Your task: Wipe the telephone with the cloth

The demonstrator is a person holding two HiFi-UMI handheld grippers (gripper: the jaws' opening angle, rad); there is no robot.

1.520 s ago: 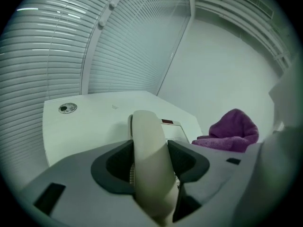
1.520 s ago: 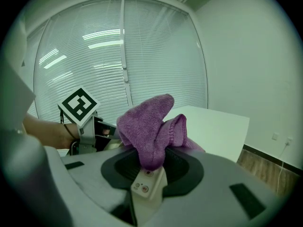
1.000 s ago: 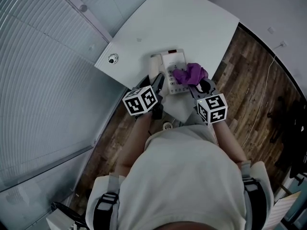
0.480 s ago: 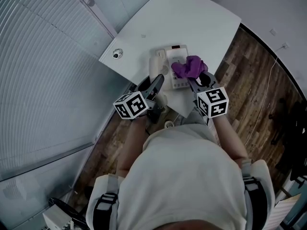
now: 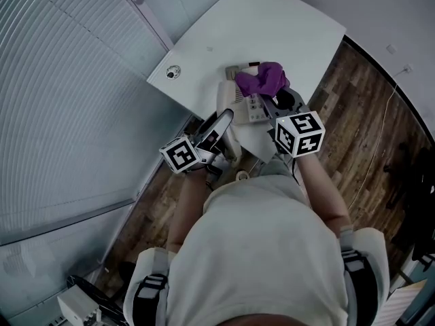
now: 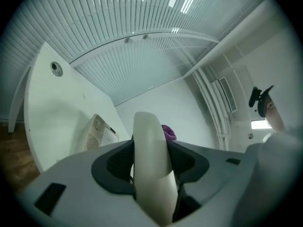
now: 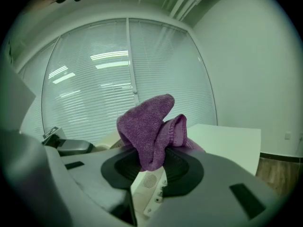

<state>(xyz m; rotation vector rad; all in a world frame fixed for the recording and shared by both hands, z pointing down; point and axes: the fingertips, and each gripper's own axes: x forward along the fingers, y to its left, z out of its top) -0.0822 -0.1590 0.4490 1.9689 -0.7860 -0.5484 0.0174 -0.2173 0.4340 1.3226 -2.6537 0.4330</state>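
Holding the handset [image 6: 149, 145] aside, apparently to expose the keypad, the left gripper [image 5: 214, 131] clamps it. The right gripper [image 5: 280, 106] pinches the cloth [image 5: 261, 80] against the telephone [image 5: 253, 106] on the table [image 5: 272, 26].

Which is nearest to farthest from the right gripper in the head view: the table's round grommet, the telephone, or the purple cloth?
1. Purple cloth, clamped in the right gripper itself.
2. Telephone, just left of it on the table.
3. Round grommet, near the table's far left corner.
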